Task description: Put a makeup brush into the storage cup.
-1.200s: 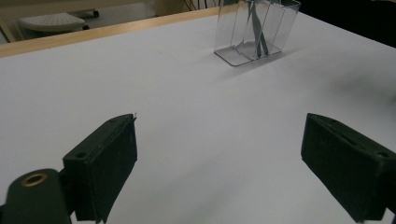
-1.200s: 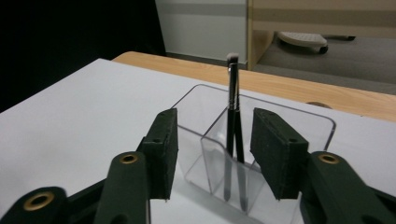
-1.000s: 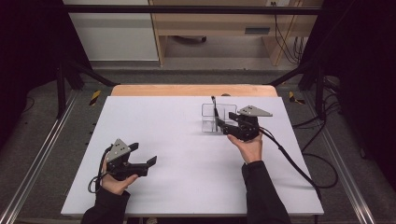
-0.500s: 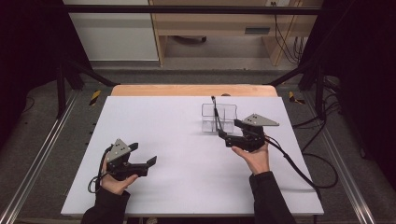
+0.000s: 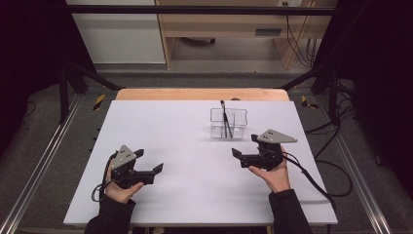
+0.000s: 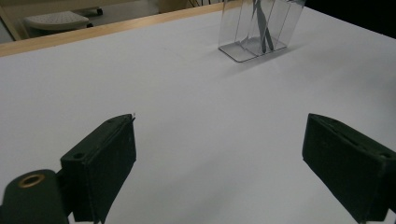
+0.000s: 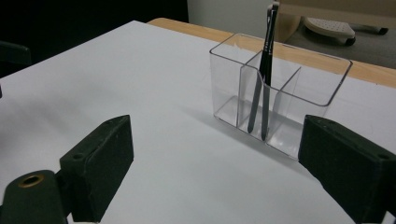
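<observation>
With the tweezers standing in the middle section of the clear holder, your placing looks done. Your right gripper, jaws just opened wide and empty, sits near it; your left gripper rests wide open, well apart.

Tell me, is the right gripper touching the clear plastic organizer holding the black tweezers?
Apart. In the high view, bare white table separates the right gripper from the clear plastic organizer.

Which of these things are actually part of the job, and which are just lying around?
Part of the job:
- tweezers
- clear holder
- right gripper, open

Just around:
- left gripper, open, idle
- yellow-black objects on the floor
- white table
</observation>
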### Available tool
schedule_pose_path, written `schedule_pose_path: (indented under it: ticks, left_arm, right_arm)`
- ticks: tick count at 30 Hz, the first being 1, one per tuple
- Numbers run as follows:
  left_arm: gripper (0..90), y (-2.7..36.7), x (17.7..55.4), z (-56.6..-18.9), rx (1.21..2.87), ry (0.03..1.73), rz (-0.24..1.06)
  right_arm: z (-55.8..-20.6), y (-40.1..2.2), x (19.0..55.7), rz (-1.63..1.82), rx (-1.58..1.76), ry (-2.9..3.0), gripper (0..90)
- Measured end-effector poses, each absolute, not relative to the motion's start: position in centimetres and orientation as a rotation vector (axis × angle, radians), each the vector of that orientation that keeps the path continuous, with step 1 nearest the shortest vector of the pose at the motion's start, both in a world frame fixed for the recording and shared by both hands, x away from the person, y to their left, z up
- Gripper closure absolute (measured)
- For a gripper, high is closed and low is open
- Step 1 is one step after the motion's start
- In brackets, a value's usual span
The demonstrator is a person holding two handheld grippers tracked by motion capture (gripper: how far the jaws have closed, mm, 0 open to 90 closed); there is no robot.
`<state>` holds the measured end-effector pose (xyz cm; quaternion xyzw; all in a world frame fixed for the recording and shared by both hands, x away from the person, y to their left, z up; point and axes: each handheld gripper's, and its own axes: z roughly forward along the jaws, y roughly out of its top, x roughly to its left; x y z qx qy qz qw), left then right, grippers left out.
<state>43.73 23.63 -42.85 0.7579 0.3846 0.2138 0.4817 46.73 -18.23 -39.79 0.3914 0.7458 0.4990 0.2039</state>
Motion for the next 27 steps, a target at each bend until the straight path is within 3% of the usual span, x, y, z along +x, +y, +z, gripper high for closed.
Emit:
schedule_pose_path:
  ticks: [27]
  left_arm:
    - [8.3, 23.9, 43.8, -43.0, 1.854, 0.95, 0.524]
  right_arm:
    - [-42.2, -21.7, 44.2, 1.397, 1.163, 2.019, 7.9]
